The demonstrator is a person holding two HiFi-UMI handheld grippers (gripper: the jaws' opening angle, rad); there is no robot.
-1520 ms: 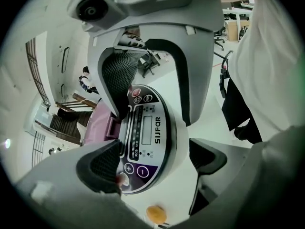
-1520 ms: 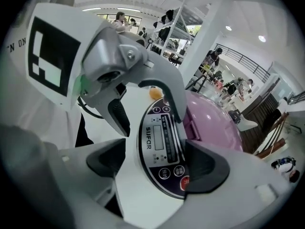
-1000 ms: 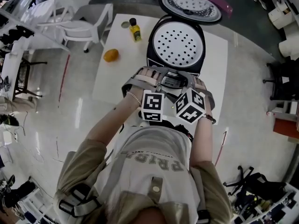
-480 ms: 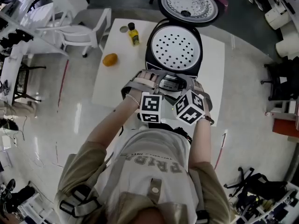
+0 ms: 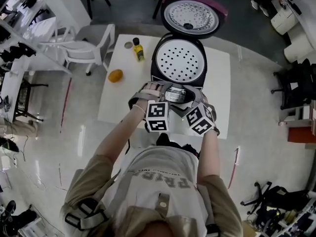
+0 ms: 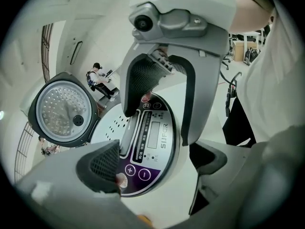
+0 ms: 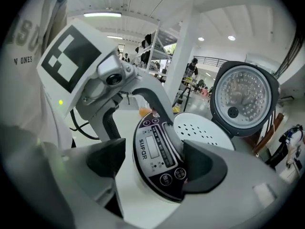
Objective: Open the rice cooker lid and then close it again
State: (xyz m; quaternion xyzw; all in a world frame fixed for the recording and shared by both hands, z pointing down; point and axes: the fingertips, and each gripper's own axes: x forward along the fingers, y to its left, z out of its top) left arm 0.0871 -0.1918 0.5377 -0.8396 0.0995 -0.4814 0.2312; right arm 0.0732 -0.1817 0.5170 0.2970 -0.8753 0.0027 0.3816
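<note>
The rice cooker (image 5: 177, 63) stands on the white table (image 5: 116, 102) with its lid (image 5: 190, 16) swung up and back, and the white perforated inner plate shows. Both grippers sit side by side at the cooker's front control panel (image 5: 176, 94). My left gripper (image 6: 125, 142) is open, its fingertips (image 6: 136, 87) resting against the panel (image 6: 152, 137) near the buttons. My right gripper (image 7: 155, 168) is open too, with the panel (image 7: 157, 151) showing between its pads (image 7: 205, 166). Neither holds anything. The raised lid (image 6: 62, 109) (image 7: 243, 97) appears in both gripper views.
A small yellow bottle (image 5: 138, 50), a round cap (image 5: 128, 45) and an orange fruit (image 5: 115, 75) lie on the table's left part. A white chair (image 5: 84, 46) stands left of the table. Shelves and clutter ring the floor.
The head view has drawn back a little, so the cooker and table look smaller and higher. Both grippers stay at the front panel, and the lid stays up.
</note>
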